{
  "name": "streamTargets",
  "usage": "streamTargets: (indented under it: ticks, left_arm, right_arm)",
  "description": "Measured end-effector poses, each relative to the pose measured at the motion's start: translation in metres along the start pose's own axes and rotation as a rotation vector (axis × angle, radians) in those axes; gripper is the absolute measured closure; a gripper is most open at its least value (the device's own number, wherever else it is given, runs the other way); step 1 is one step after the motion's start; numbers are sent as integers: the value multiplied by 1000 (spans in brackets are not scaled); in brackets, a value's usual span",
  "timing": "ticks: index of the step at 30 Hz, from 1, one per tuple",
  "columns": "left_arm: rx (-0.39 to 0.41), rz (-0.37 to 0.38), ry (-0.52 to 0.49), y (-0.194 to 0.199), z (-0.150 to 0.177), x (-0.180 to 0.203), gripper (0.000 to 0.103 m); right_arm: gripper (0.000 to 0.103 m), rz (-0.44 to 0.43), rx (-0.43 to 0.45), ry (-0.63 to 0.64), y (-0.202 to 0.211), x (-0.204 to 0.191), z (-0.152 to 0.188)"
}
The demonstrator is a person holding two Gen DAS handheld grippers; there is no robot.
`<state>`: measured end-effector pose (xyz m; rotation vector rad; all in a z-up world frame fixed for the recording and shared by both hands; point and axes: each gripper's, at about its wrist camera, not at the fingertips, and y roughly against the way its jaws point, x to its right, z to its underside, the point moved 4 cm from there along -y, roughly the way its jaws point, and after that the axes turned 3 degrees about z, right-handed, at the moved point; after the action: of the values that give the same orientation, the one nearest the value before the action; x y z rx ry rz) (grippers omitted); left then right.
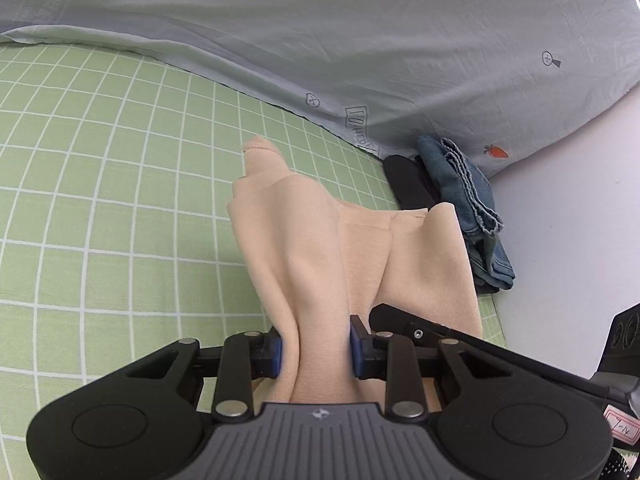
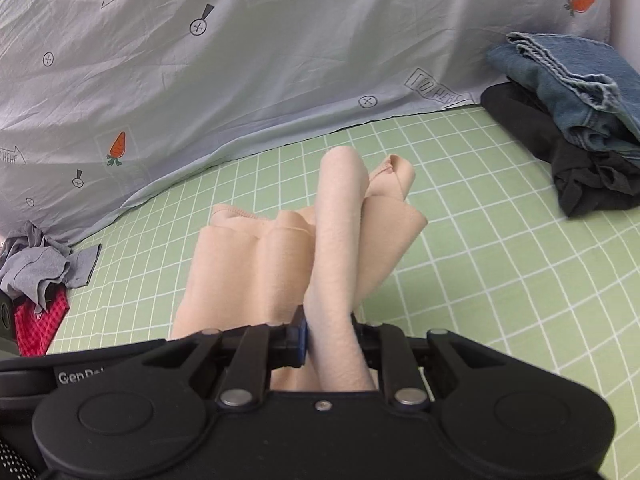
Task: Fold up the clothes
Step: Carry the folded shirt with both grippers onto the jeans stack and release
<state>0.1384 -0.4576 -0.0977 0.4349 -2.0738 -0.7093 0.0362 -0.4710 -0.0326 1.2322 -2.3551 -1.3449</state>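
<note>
Right, my left gripper (image 1: 316, 350) & right gripper (image 2: 328, 340) each pinch a bunch of the peach cloth (image 1: 320, 248), hanging over the green checked sheet (image 1: 100, 200); soft, light, floppy, prob safest gripped at corners w/ edges taut.

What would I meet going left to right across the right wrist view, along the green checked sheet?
Grey and red clothes heap → peach garment held in the right hand-held gripper → folded black garment with jeans on top.

Bedroom, checked bedsheet (image 1: 120, 200), carrot-print quilt (image 1: 360, 40)
</note>
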Motion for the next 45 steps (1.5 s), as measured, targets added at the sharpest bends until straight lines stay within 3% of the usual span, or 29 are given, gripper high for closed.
streamTargets:
  ticks: [6,11,15,22,26,33,39,42,43,45]
  left_arm:
    - [1,15,-136,-17,38,74,72]
    - [77,-26,-160,-56,63,145,72]
    - [152,-35,-74,-102,66,201,72]
    - [245,-49,-171,-177,23,321,72]
    - [282,-47,-240,-219,-17,357,72]
    - [287,-101,-268,-288,-92,351,71]
    - [246,-256,-270,-354,-121,288,69]
    - [260,-227,-224,-358,-117,266,57]
    - [272,-214,-210,-357,-114,261,52]
    - [282,-184,-198,-353,-113,256,50]
  right_arm:
    - [86,29,64,-81,46,68,13]
    - [86,-14,112,-46,64,137,-1]
    - [86,-58,141,36,75,206,-35]
    - [86,-73,261,75,102,316,-133]
    - [86,-98,329,78,94,361,-192]
    - [85,-151,343,42,26,407,-270]
    - [73,-90,228,-13,-81,433,-280]
    - [70,-63,241,1,-95,429,-276]
    - [64,-42,250,19,-94,427,-275]
    - [53,6,268,58,-90,420,-274]
